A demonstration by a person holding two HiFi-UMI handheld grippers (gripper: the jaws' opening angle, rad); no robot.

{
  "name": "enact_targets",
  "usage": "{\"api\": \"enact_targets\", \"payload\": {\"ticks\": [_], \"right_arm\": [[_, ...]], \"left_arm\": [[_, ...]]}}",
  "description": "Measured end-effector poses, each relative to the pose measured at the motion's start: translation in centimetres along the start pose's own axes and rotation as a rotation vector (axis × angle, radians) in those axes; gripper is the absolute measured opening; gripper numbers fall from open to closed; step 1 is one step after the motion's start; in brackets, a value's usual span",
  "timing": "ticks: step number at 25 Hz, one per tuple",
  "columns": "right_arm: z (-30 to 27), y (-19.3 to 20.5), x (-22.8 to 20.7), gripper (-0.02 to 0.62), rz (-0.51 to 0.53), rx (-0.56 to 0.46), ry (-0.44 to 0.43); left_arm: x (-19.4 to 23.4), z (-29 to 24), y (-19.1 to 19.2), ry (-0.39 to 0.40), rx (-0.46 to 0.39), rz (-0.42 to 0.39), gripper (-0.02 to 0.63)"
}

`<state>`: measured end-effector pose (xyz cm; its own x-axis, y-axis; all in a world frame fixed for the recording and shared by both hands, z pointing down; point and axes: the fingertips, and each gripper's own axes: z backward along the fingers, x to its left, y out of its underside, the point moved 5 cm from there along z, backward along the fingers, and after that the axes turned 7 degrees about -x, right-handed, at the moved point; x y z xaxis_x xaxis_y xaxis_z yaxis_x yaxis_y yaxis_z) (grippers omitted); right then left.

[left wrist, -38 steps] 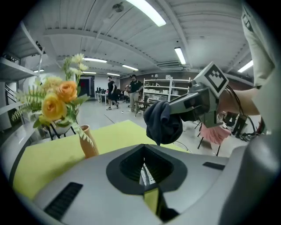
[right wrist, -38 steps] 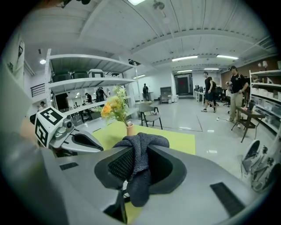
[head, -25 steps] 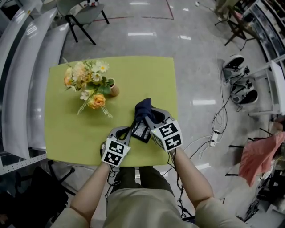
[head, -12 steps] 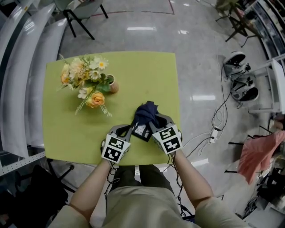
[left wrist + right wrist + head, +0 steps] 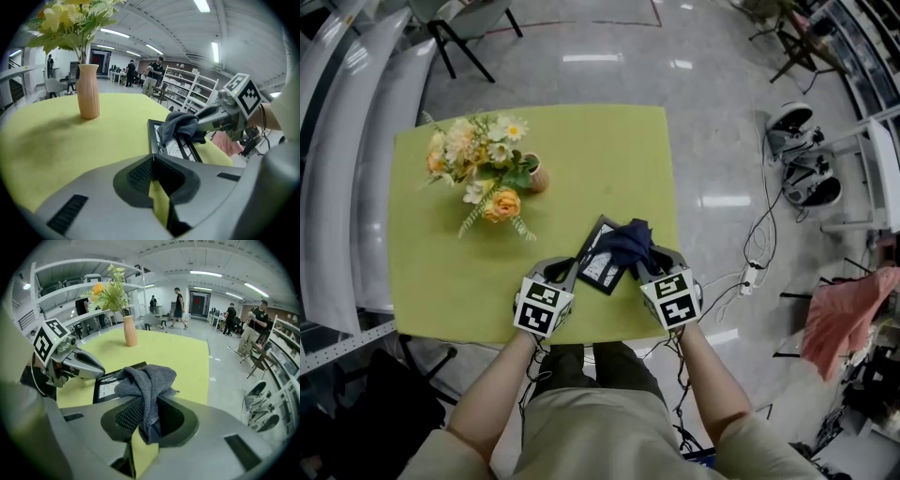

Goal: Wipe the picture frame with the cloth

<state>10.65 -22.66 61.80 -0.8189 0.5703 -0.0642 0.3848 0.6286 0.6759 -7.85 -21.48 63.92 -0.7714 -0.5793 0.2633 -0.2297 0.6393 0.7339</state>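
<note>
table (image 5: pixel 441 272): wiping judged under way, far from finished, most of the glass is uncovered | picture frame (image 5: pixel 598 262): flat near the table's near edge, left corner pinched between the closed jaws of the left gripper (image 5: pixel 152 158) | cloth (image 5: pixel 630 246): bunched on the frame's far right part, clamped in the right gripper (image 5: pixel 143 411)

Yellow-green table (image 5: pixel 441 272) bearing a flower vase (image 5: pixel 537 180) and a picture frame (image 5: pixel 598 266).
</note>
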Motion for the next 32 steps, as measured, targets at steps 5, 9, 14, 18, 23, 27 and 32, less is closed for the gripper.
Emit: {"api": "enact_targets", "payload": {"ticks": [5,9,14,18,23,27,32], "right_arm": [[2.5,-2.1,-0.3,0.087,-0.054,-0.088,0.021],[1.9,-6.0,1.4,0.087,-0.107,-0.193,-0.055],[-2.2,-6.2,5.1,0.087,-0.052,-0.115,-0.163],[-4.7,-4.1,6.8,0.087,-0.029,-0.034,-0.171],[-3.9,-1.8,6.3,0.086,-0.024,0.037,-0.151],[-1.9,-0.6,5.5,0.086,-0.028,0.065,-0.136],[0.5,1.9,4.0,0.087,0.023,0.153,-0.062]], "left_arm": [[0.0,0.1,0.0,0.004,-0.010,-0.001,0.011],[-0.1,0.1,0.0,-0.003,-0.005,-0.042,0.011],[-0.4,0.1,-0.3,0.001,0.003,-0.095,0.011],[-0.5,0.0,-0.3,0.000,0.003,-0.120,0.011],[-0.4,0.0,-0.2,0.001,0.000,-0.114,0.011],[-0.3,0.1,-0.1,0.004,0.004,-0.120,0.011],[-0.2,-0.1,-0.1,0.004,0.001,-0.138,0.011]]}}
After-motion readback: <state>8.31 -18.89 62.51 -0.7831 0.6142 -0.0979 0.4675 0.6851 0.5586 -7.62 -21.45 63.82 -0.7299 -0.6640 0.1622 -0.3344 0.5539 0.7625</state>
